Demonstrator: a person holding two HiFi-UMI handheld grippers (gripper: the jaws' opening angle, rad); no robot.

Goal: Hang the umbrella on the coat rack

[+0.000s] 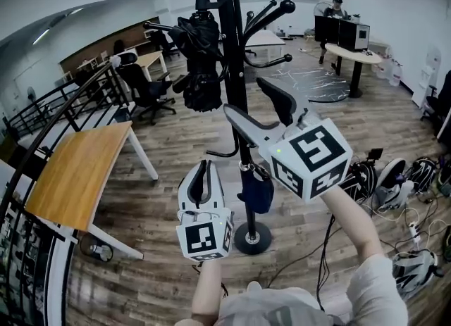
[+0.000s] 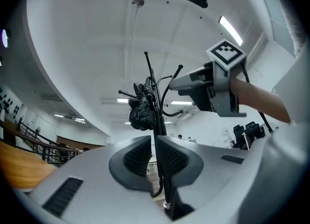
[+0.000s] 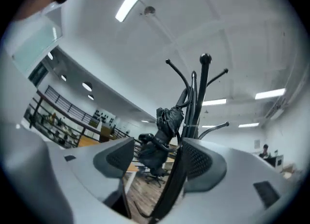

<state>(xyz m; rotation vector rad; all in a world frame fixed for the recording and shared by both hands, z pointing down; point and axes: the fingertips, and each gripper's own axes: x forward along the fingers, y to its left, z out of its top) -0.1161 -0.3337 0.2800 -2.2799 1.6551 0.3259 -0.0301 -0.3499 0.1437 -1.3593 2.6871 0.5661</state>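
The black coat rack stands on a round base in the middle of the head view. A folded black umbrella hangs among its upper left hooks, free of both grippers. My right gripper is open, raised beside the pole just below the umbrella. In the right gripper view the coat rack runs up between the jaws of the right gripper, with the umbrella beyond them. My left gripper is lower, shut and holding nothing. Past the jaws of the left gripper I see the umbrella high on the coat rack.
A dark blue item hangs low on the pole. A wooden table and a black railing are to the left, office chairs behind. Cables and gear lie on the floor at right. A person sits far back.
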